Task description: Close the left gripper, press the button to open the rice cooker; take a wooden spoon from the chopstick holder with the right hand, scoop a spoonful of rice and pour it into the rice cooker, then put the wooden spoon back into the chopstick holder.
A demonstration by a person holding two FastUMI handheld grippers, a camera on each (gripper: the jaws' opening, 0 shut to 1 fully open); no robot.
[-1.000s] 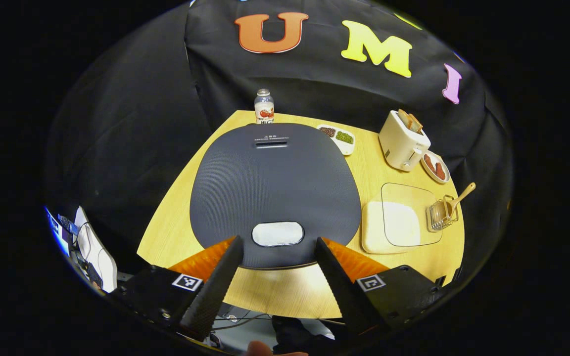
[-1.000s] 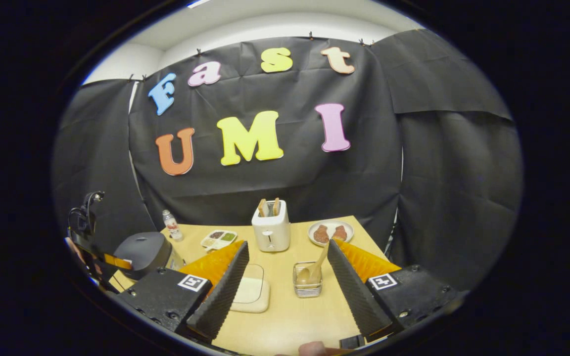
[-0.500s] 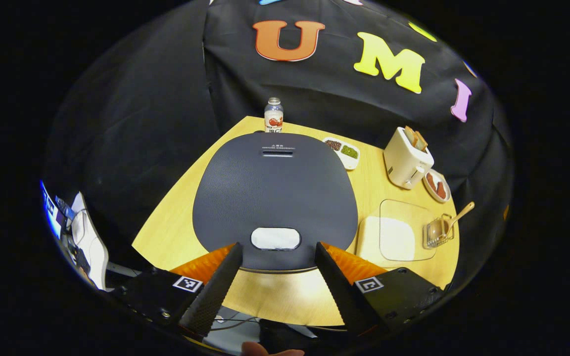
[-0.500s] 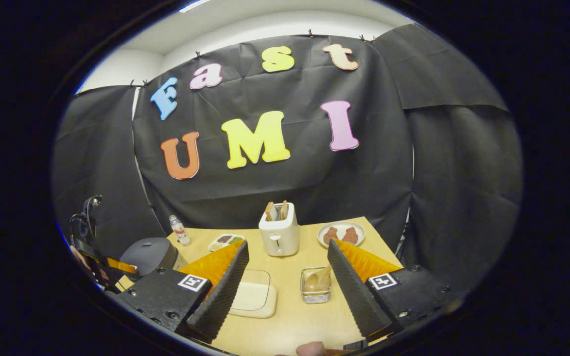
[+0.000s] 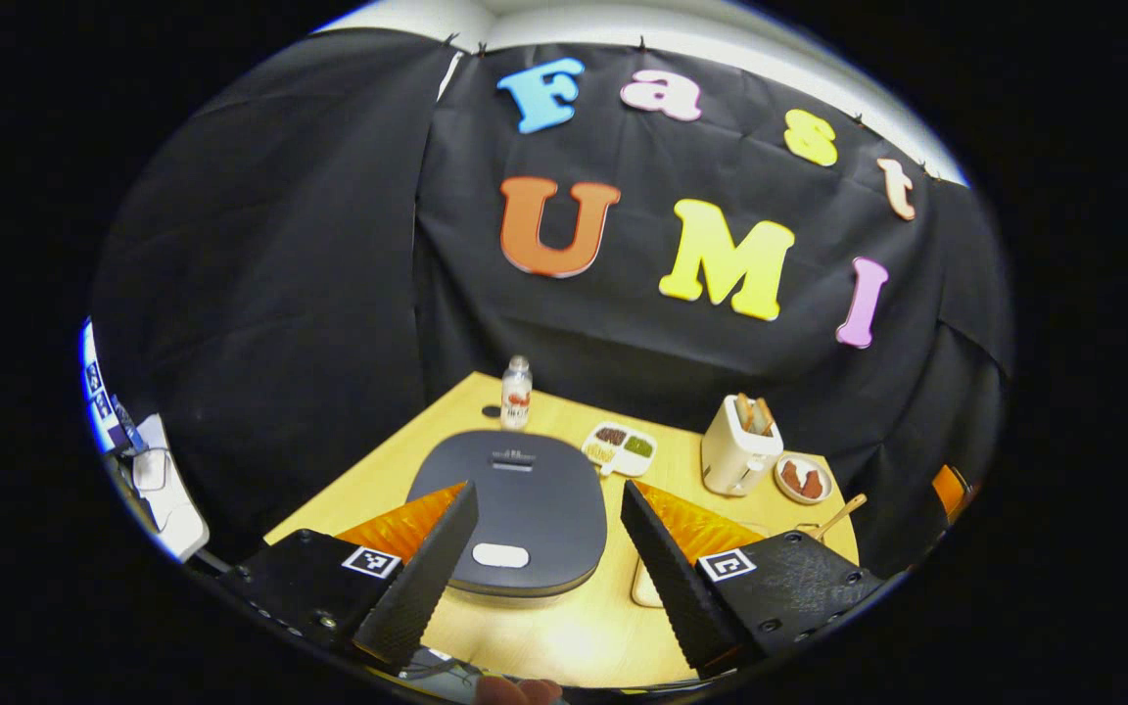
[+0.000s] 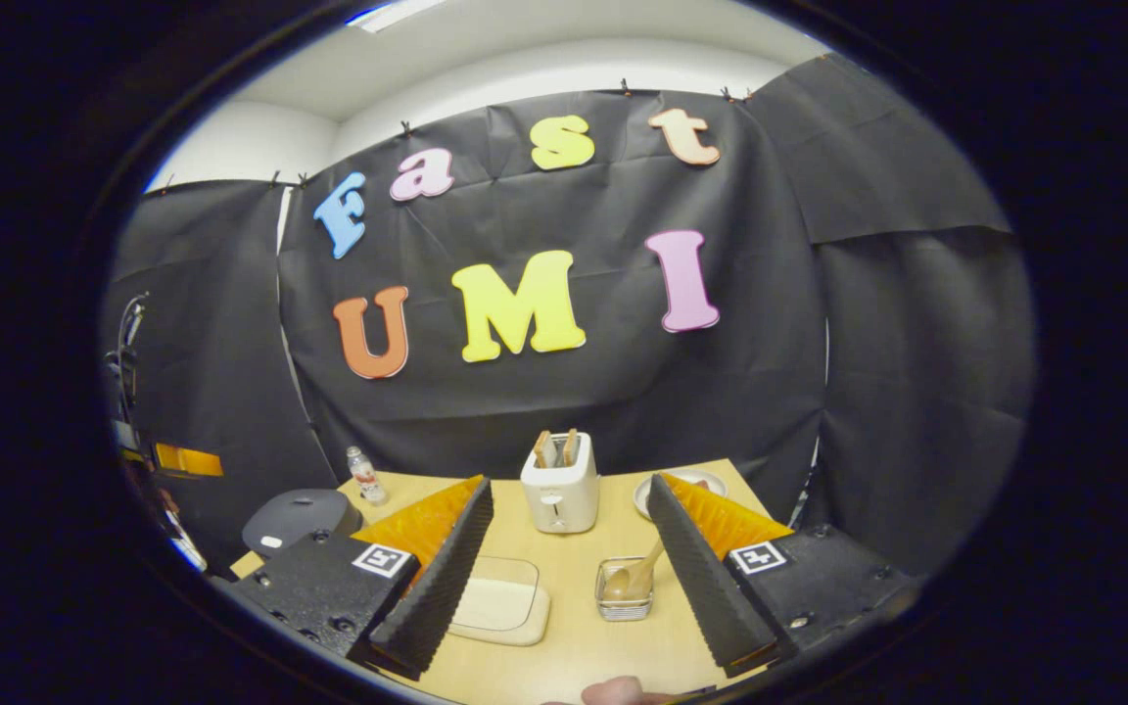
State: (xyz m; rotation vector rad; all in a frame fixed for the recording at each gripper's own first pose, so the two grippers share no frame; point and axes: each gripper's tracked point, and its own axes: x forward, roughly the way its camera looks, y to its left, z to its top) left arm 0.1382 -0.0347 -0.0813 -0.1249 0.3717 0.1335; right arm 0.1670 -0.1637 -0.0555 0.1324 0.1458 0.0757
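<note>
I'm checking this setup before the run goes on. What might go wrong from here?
1. The left gripper is open and held back above the rice cooker. If it goes down unclosed, the fingers may straddle the small pale button instead of pressing it.
2. The spoon leans in a light wire holder; pulling it at an angle might tip the holder.
3. The rice container sits close beside the holder, so the right gripper could bump it.
</note>
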